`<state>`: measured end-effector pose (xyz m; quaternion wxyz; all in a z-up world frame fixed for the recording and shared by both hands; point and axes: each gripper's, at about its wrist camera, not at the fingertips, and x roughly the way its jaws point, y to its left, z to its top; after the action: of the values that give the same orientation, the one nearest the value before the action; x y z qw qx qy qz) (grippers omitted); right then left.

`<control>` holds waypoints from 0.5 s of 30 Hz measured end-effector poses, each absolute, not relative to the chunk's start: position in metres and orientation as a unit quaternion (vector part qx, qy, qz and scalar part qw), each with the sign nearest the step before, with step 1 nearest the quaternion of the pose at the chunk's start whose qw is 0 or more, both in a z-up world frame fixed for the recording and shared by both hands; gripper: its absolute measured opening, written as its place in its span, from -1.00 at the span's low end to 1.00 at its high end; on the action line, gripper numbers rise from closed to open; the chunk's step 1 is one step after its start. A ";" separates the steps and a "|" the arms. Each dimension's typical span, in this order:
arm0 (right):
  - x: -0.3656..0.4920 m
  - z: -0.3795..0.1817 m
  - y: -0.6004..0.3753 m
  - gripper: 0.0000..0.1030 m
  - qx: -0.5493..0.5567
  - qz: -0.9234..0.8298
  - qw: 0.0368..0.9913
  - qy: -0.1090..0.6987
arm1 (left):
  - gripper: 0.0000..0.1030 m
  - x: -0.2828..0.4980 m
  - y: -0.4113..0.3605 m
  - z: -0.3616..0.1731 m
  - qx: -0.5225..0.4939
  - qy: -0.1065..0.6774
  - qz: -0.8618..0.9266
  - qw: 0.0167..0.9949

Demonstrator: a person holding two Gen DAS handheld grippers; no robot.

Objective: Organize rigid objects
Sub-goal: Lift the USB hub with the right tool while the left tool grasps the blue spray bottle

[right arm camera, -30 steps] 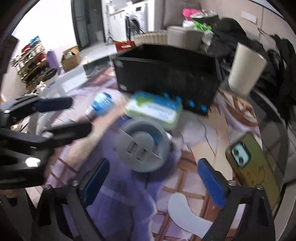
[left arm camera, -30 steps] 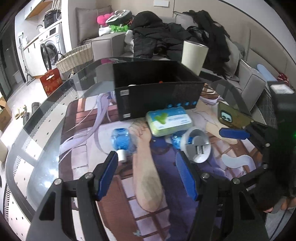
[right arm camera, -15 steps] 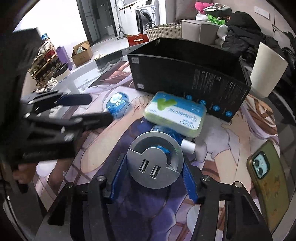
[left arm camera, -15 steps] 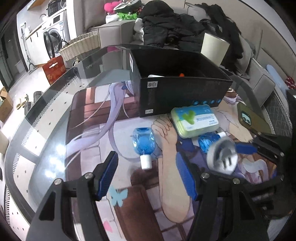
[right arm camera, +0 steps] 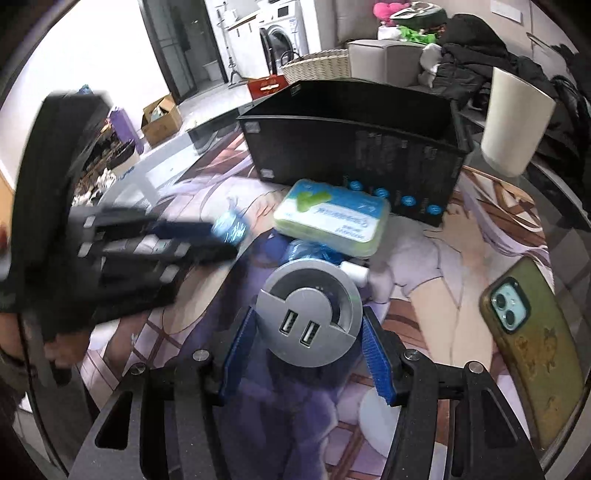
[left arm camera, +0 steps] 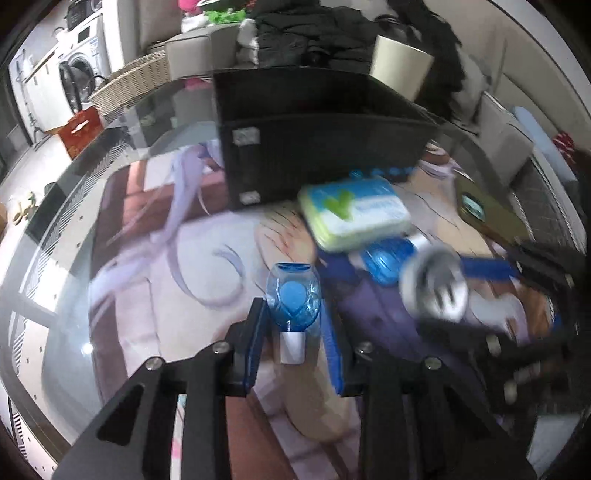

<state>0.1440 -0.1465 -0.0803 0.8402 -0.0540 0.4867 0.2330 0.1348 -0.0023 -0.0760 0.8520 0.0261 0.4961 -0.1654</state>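
My left gripper (left arm camera: pixel 295 332) is shut on a small blue bottle (left arm camera: pixel 293 301) with a white cap, on the printed mat. My right gripper (right arm camera: pixel 303 339) is shut on a round grey USB charger (right arm camera: pixel 308 312) and holds it above the mat; the charger also shows in the left wrist view (left arm camera: pixel 436 288). A second blue bottle (right arm camera: pixel 314 251) lies behind the charger. A green and white case (right arm camera: pixel 332 218) lies in front of the open black box (right arm camera: pixel 354 147).
A phone in a yellow-green case (right arm camera: pixel 532 339) lies at the right. A cream cup (right arm camera: pixel 513 125) stands right of the box. The glass table edge (left arm camera: pixel 48 221) curves at the left. A sofa with clothes (left arm camera: pixel 332 33) stands behind.
My left gripper moved forward and closed on the near blue bottle. My right gripper still grips the charger, held slightly higher.
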 end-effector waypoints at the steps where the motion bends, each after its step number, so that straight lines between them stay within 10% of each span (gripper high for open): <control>1: 0.144 -0.079 -0.147 0.12 -0.052 0.234 0.841 0.486 | -0.46 0.131 -0.004 -0.075 0.026 0.495 -0.168 0.852; 15: 0.151 -0.084 -0.148 0.13 -0.046 0.237 0.831 0.502 | -0.46 0.122 -0.002 -0.075 0.021 0.499 -0.178 0.848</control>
<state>0.1507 -0.1482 -0.0842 0.8308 -0.0456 0.5015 0.2371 0.1224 -0.0021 -0.0751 0.8479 0.0213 0.4990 -0.1781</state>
